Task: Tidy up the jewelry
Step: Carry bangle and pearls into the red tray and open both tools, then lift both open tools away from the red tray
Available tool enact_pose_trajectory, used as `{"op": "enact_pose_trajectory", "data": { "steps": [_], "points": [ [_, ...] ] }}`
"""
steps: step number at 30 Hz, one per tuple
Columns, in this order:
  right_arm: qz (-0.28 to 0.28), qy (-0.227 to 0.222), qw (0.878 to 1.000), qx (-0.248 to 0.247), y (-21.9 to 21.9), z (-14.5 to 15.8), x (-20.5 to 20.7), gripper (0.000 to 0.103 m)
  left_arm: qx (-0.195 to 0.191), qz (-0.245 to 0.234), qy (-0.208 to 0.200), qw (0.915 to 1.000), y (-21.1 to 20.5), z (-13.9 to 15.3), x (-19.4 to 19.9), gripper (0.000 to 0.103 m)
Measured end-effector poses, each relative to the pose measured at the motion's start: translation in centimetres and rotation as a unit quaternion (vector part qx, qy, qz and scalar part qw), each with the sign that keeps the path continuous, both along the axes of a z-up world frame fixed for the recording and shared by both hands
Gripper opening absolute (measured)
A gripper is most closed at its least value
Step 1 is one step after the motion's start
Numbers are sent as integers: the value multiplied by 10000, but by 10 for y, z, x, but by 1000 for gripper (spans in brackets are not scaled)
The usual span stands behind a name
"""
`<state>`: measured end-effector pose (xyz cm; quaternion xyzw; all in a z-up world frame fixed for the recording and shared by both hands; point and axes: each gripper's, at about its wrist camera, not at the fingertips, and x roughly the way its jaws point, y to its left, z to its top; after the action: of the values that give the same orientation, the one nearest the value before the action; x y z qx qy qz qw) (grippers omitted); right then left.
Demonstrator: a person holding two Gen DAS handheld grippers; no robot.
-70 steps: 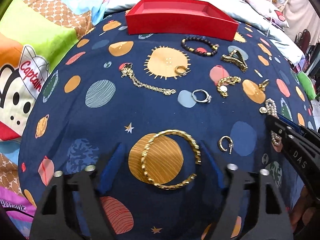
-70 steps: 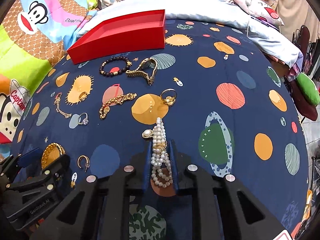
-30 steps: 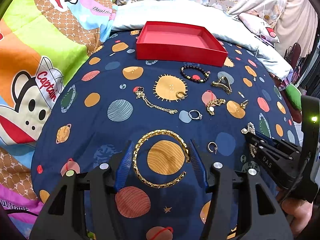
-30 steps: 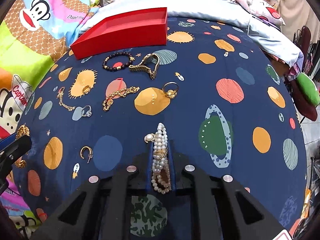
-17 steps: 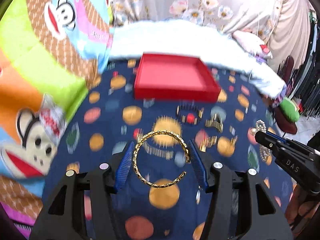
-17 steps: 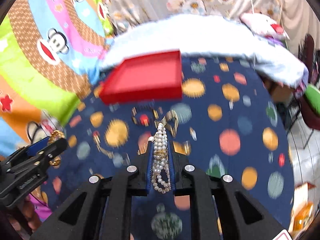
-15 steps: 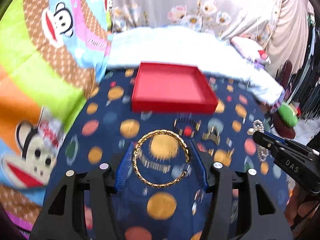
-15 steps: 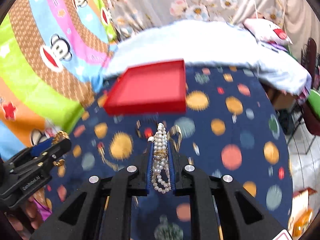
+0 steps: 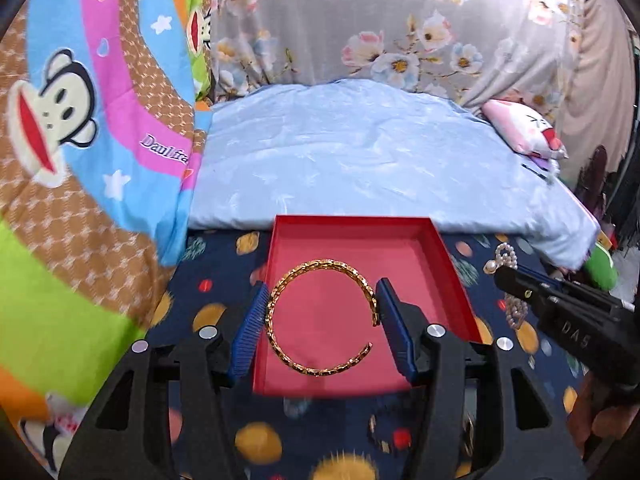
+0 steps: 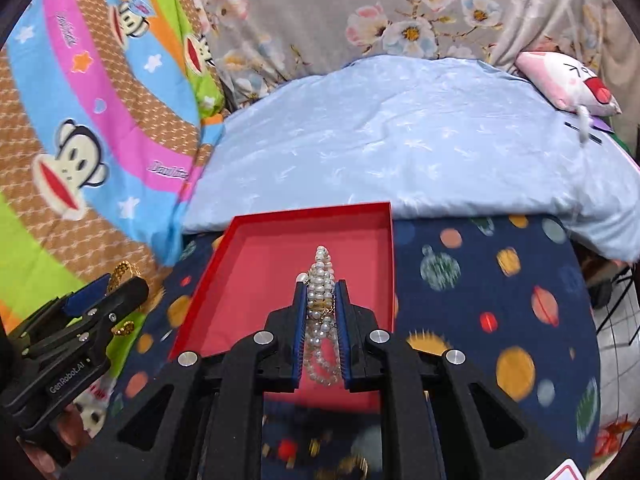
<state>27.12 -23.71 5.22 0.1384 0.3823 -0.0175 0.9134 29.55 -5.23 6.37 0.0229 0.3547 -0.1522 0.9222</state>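
Note:
My left gripper (image 9: 322,294) is shut on a gold chain bangle (image 9: 320,318) and holds it above the red tray (image 9: 456,276). My right gripper (image 10: 320,290) is shut on a bunch of pearl jewelry (image 10: 322,300) and holds it above the same red tray (image 10: 248,276). The tray's floor shows nothing lying in it. In the left wrist view the right gripper (image 9: 500,268) sits at the right with the pearls (image 9: 506,254). In the right wrist view the left gripper (image 10: 120,280) sits at the lower left with the bangle (image 10: 122,270).
The tray rests on a navy planet-print cloth (image 10: 480,280). Behind it lies a light blue blanket (image 9: 360,160), with a monkey-print quilt (image 9: 80,160) at the left and a pink plush pillow (image 10: 568,80) at the right. Blurred jewelry lies on the cloth at the bottom (image 9: 380,444).
Both grippers have moved forward over the cloth, each holding its piece, and now hover over the red tray. The loose jewelry has dropped below and behind them.

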Motion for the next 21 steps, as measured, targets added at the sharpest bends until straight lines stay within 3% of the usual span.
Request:
{"op": "enact_pose_trajectory", "data": {
  "steps": [8,17,21],
  "points": [
    [-83,500,9987,77,-16,-58,78,13,217,79,414,9989,-23,-55,85,54],
    [-70,748,9970,203,-29,-90,108,14,292,60,563,9980,-44,-92,114,54],
    [-90,544,9985,27,-27,-82,103,27,289,146,551,9980,-47,-96,115,69]
  ]
}}
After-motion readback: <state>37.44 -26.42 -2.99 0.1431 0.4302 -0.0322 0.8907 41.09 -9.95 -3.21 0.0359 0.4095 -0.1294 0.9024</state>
